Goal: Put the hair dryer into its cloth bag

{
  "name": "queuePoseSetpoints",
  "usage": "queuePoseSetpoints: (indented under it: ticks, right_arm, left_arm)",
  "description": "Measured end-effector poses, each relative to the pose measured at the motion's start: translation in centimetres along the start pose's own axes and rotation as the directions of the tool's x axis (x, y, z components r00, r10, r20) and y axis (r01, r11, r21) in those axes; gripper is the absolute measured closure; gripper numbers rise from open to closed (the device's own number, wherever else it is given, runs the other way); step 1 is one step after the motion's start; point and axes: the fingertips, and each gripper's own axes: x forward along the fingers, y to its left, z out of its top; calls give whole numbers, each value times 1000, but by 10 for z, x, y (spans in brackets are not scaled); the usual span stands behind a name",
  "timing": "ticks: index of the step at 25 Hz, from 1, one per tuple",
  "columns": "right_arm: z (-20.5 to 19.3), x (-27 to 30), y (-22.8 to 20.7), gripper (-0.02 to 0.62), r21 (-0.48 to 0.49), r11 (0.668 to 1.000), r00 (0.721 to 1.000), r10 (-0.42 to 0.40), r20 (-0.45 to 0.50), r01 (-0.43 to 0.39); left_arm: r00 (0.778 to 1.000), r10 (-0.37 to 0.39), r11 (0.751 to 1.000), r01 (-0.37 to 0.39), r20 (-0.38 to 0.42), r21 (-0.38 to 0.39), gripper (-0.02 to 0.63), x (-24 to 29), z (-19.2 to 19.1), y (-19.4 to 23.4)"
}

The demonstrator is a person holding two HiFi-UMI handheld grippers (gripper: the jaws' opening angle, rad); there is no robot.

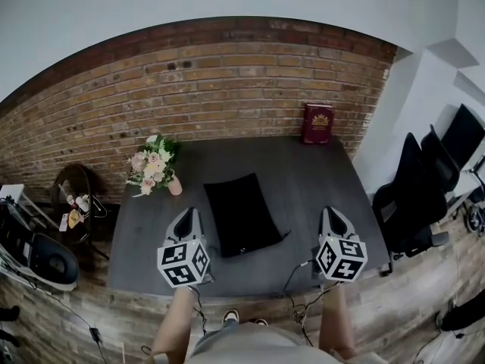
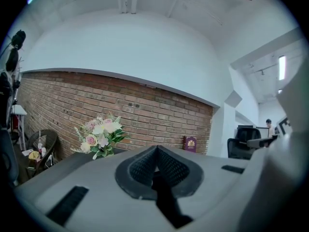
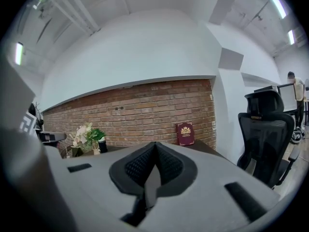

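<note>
Black cloth bag (image 1: pixel 241 212), prob. matte, flat; left hand-held gripper (image 1: pixel 188 213) & right hand-held gripper (image 1: pixel 332 211) closed, empty.

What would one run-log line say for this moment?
left tongs: shut, empty | right tongs: shut, empty | flat black cloth bag: lying on dark grey table, untouched | hair dryer: not visible

Cloth bag (image 1: pixel 241 212): black, roughly rectangular, lying flat near the middle of the dark table (image 1: pixel 318 180), long axis slightly skewed. A thin cord (image 1: pixel 283 236), possibly its drawstring, trails from the near right corner.
</note>
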Motion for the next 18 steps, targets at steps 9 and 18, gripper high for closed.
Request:
queuePoseSetpoints:
  ticks: [9,18]
  right_arm:
    - [0,-1,13,594,13,1000,1000,23,-2,-23]
    - [-5,-2,20,595,-5,1000,1000,10,-24,-10]
  left_arm:
    - [1000,-3,1000,3,11,4,600,-5,0,3]
    - [1000,6,1000,-6,12,-10,600,-7,0,14]
